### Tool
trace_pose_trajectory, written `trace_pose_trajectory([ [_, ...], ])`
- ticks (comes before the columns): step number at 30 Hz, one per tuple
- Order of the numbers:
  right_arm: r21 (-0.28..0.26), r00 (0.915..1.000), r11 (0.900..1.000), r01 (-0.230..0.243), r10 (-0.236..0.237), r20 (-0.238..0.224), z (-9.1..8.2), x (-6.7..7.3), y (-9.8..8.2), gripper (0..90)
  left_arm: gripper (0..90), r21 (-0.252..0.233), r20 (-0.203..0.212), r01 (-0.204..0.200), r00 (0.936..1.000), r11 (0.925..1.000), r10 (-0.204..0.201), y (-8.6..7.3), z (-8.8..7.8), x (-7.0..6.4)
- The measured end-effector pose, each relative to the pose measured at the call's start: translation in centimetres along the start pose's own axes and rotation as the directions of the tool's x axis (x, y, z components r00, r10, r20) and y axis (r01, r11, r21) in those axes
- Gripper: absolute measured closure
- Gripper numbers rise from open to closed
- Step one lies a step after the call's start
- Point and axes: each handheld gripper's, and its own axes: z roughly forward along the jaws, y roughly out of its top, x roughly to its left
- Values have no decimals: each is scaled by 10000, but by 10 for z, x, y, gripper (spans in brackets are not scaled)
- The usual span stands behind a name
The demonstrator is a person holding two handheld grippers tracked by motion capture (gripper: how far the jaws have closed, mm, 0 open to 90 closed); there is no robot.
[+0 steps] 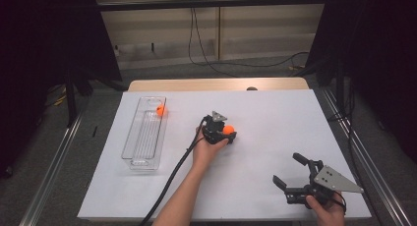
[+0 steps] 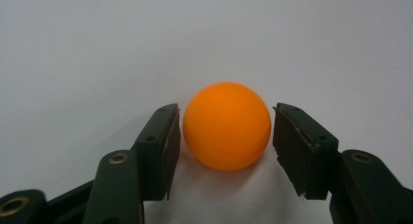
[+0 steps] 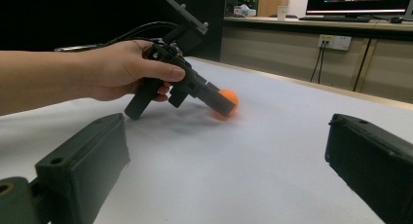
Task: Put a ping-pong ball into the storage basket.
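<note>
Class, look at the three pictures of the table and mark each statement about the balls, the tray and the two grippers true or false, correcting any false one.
1. An orange ball lies between the jaws of the left gripper. True.
2. The left gripper's jaws are clamped tight on that ball. False: a small gap shows on each side of it, so they are open.
3. A second orange ball sits at the far end of the clear tray. True.
4. The right gripper holds a ball. False: its jaws are wide apart with nothing between them.
5. The tray stands to the right of both grippers. False: it is at the left side of the white table.
</note>
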Motion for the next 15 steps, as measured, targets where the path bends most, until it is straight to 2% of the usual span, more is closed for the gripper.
trace_pose_trajectory([
  [8, 14, 10000, 10000, 26, -26, 33, 0, 0, 0, 14, 491, 36, 4, -89, 10000, 10000, 89, 1, 2, -3],
  [11, 7, 10000, 10000, 18, -18, 60, 0, 0, 0, 14, 504, 5, 24, 63, 10000, 10000, -63, 1, 2, -3],
  [15, 10, 10000, 10000, 52, -52, 54, 0, -1, 0, 15, 509, 91, 115, 25, 9999, 10000, -26, 1, 1, -4],
])
